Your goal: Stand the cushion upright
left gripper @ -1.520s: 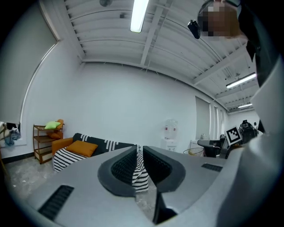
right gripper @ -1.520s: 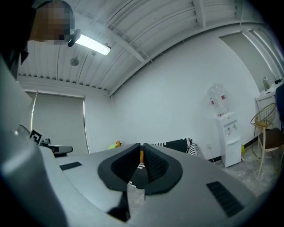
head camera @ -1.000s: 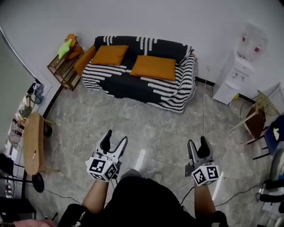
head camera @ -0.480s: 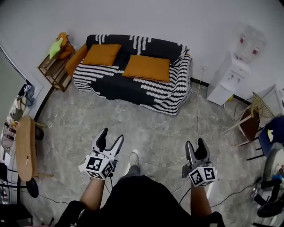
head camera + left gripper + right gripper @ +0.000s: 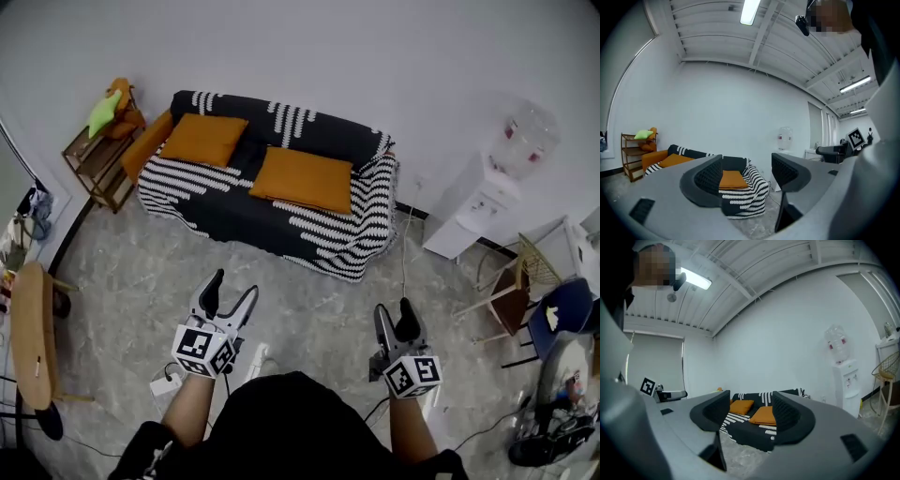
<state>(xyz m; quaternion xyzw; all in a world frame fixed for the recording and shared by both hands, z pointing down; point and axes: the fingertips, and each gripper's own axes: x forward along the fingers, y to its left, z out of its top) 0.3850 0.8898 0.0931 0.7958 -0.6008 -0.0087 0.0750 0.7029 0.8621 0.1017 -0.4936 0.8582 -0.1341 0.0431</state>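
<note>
Cushion in orange fabric (image 5: 302, 178), flat and rectangular, lies face up on the right half of a two-seat sofa draped in a black cover with white stripes (image 5: 234, 214). A second orange cushion (image 5: 203, 139) lies flat on the left half, apart from the first. Neither stands upright. An orange pad (image 5: 143, 150) leans at the sofa's left end.

The sofa sits at the far side of the room, against a plain white wall (image 5: 356, 66). The grey, stone-patterned tile floor (image 5: 309, 300) stretches between it and the person, who stands at the near middle. Left of the sofa is a low wooden rack (image 5: 89, 159) with green and orange soft items on top. To the sofa's right stands a white water dispenser (image 5: 473, 211) carrying a clear bottle. Nearer on the right are a wooden chair (image 5: 511, 291) and a blue chair (image 5: 555, 314). An oval wooden table top (image 5: 28, 342) shows at the near left edge. A thin cable (image 5: 403, 253) trails across the floor from the wall.

Both tools are held level, aimed at the sofa and well apart from it. The left gripper (image 5: 233, 287) has its jaws opening, with nothing between them. In its own view the sofa's right end and the first cushion show far off through the gap. The right gripper (image 5: 394, 307) has its jaws apart and holds nothing. Its view frames both cushions in the distance, under a white ribbed ceiling with a tube light (image 5: 696, 281).
</note>
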